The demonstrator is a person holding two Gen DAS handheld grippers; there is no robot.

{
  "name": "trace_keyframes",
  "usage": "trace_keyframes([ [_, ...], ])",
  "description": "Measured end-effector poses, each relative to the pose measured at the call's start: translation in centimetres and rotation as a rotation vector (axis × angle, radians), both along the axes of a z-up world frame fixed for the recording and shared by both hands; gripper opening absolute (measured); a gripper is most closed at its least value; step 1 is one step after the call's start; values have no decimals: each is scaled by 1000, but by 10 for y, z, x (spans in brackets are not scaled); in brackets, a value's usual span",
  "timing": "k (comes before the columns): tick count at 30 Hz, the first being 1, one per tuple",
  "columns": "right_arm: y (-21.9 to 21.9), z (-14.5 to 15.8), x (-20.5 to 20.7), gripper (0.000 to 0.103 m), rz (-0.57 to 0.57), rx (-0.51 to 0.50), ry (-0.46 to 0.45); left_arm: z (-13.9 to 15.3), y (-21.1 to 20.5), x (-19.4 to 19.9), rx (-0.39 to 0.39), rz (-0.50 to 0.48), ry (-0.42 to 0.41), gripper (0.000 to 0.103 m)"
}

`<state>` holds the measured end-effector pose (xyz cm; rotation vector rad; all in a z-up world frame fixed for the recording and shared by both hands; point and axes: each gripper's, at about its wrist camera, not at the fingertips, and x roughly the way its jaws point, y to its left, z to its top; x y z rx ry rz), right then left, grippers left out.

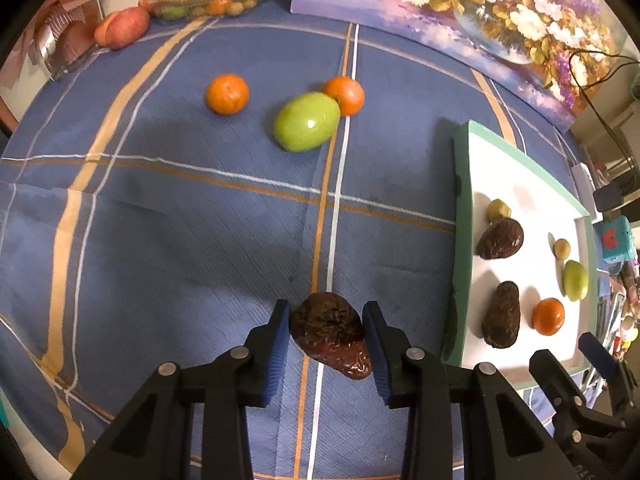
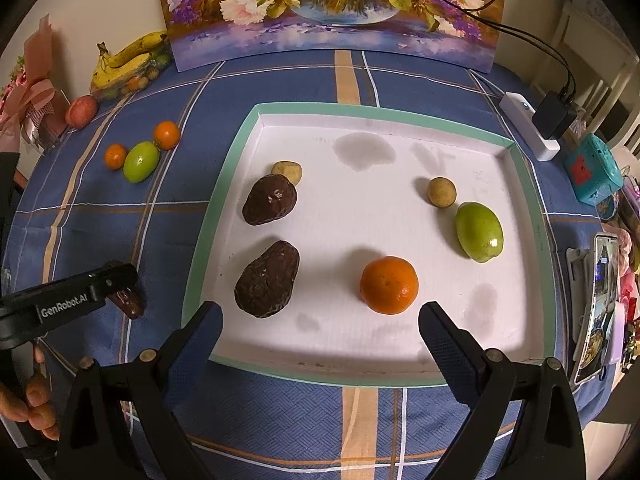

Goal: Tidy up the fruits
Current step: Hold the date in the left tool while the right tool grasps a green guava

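My left gripper [image 1: 326,334] clamped a wrinkled dark-brown fruit [image 1: 329,334] on the blue-checked table [image 1: 180,220]. My right gripper [image 2: 320,334] hung open, empty, over the white green-rimmed tray [image 2: 360,120].

Blue plaid tablecloth [image 1: 200,220]; white tray [image 2: 360,152], mint-green rim; orange tangerine [image 2: 389,285]; dark brown fruit [image 1: 328,328]

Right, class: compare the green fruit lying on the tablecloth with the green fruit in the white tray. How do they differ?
The green fruit on the tablecloth touches an orange; the green fruit in the tray touches nothing, though a small tan fruit sits close. The first lies outside the tray, the second near its right wall. Both are smooth, glossy green ovals.
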<state>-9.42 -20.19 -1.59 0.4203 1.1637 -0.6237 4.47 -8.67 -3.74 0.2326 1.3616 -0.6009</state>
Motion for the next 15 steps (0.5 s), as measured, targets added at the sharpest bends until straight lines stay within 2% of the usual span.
trace_keyframes([
  [15,3,1,18,98,39,-6,-68,32,15,35,-37,97,-114,39],
])
